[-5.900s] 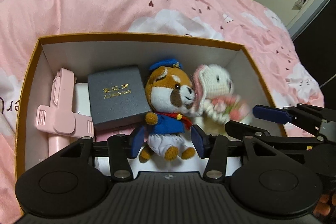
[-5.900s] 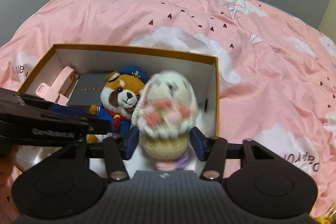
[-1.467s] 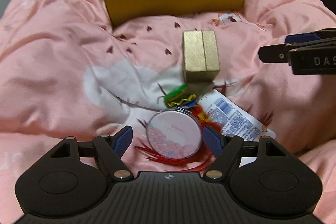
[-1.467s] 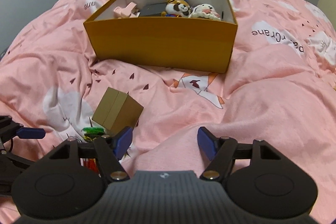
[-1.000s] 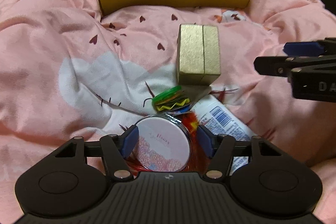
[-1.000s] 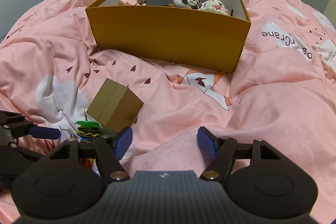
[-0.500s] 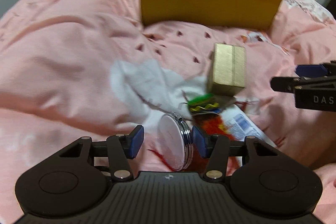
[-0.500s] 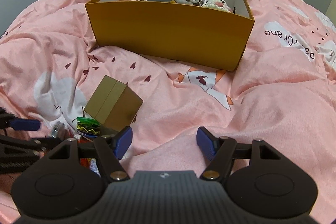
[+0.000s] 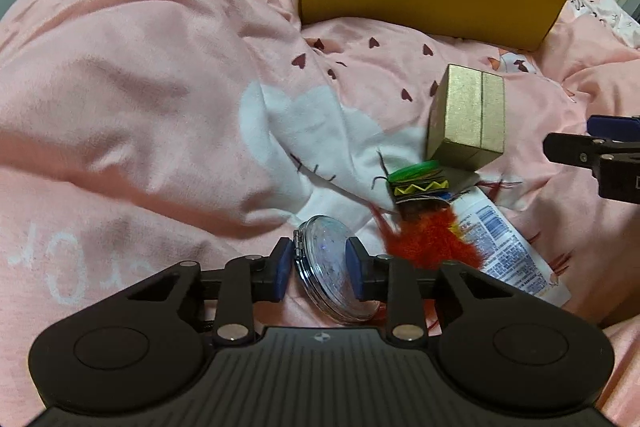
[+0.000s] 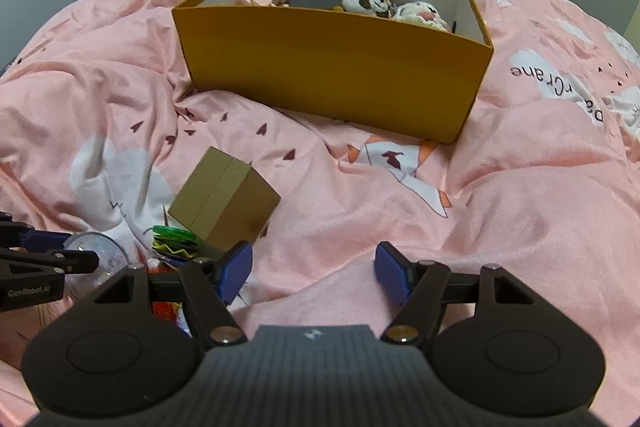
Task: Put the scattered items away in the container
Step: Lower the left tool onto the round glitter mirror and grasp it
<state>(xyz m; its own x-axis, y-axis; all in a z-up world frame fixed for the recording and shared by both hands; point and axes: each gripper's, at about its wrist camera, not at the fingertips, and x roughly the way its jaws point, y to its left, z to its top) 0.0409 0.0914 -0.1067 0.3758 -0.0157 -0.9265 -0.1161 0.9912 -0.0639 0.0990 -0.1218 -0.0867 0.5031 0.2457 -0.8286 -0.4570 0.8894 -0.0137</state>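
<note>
Left gripper [image 9: 317, 264], jaws just closing, clamps round compact mirror [image 9: 333, 269] on edge, near side of gold box [image 9: 467, 118]. Right gripper [image 10: 314, 270] wide, empty. Orange container [image 10: 332, 67] beyond gold box.

You have dim, warm indoor light with soft, shallow shadows in the folds of the bedspread [image 9: 168, 115]. Both fisheye views bend strongly toward dark corners. Focus is mostly sharp; the far edges look slightly soft.

White tube [image 9: 516, 255] partly under red feathers [image 9: 432, 239]; label print too small.
</note>
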